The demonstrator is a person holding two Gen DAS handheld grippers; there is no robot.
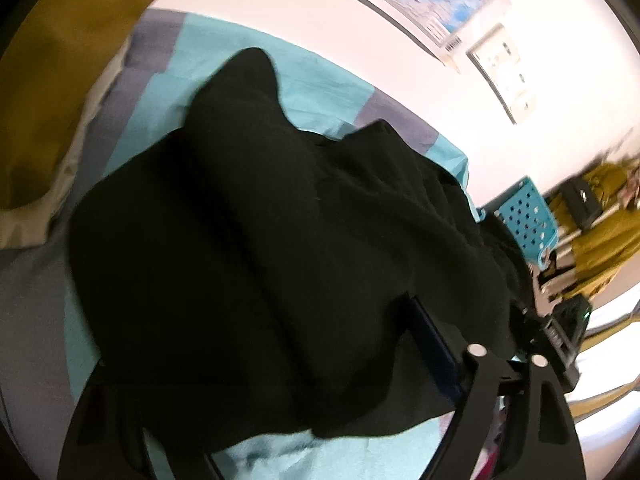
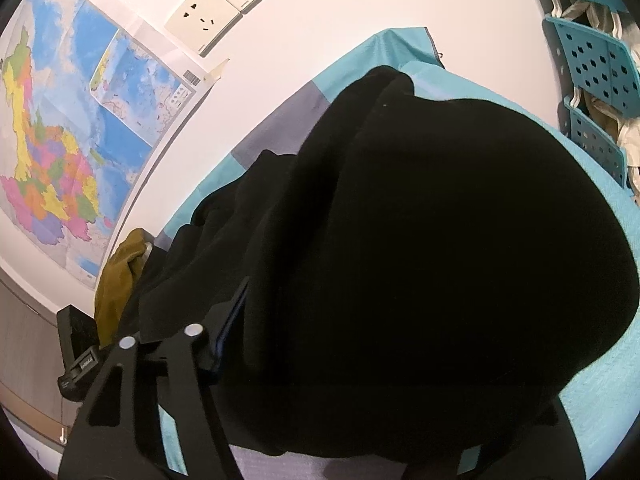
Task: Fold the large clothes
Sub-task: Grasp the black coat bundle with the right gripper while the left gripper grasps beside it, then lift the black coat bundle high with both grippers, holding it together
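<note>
A large black garment (image 1: 260, 220) lies rumpled across a bed with a teal and grey sheet (image 1: 240, 60). My left gripper (image 1: 268, 352) sits low over the garment's near part. Its jaws stand wide apart with the cloth spread between them, and its right finger (image 1: 432, 340) shows a blue pad at the cloth's edge. In the right wrist view the black garment (image 2: 440, 240) bulges up between the jaws of my right gripper (image 2: 392, 380). Its left finger (image 2: 230, 320) rests against the fabric, and its right finger is mostly hidden under the cloth. The right gripper (image 1: 564, 332) shows at the bed's edge.
An olive cloth (image 1: 60, 80) lies at the far left of the bed, seen also as an olive cloth (image 2: 120, 280) by the wall. A wall map (image 2: 60, 140) and sockets (image 2: 224, 4) are behind the bed. Teal perforated racks (image 2: 596, 64) stand at the right.
</note>
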